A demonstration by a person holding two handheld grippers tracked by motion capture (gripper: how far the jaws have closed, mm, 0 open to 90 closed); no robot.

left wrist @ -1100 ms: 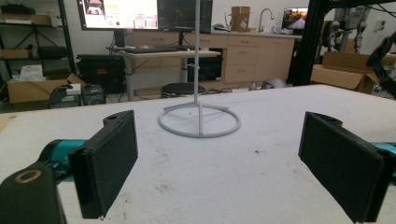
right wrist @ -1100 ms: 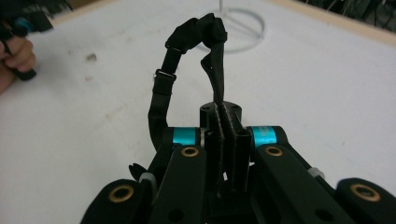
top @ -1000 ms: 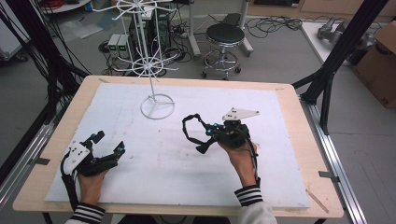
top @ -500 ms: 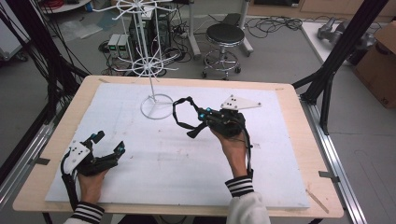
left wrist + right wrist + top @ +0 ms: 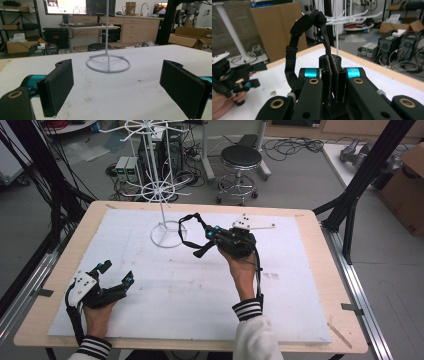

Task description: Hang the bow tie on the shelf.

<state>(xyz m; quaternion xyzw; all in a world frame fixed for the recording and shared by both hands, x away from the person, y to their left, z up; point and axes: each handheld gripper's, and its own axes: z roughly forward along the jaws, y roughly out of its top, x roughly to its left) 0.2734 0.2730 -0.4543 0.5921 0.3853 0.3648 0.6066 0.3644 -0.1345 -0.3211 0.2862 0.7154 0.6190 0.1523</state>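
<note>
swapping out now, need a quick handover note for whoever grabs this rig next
Right gripper: shut on a black strap, lifted above the white mat, close to the white wire rack.
Left gripper: jaws open, holding nothing, resting low at the mat's near left, aimed at the rack's ring base.
Done: strap picked up.
Left: probably hang the strap on a rack arm, then release. Not yet on any arm.

The left gripper (image 5: 116, 276) is held low at the near left, its jaws spread wide apart. The right gripper (image 5: 201, 236) is raised on an outstretched forearm, pointed left, its jaws clamped together. Striped cuffs are seen at both wrists.
</note>
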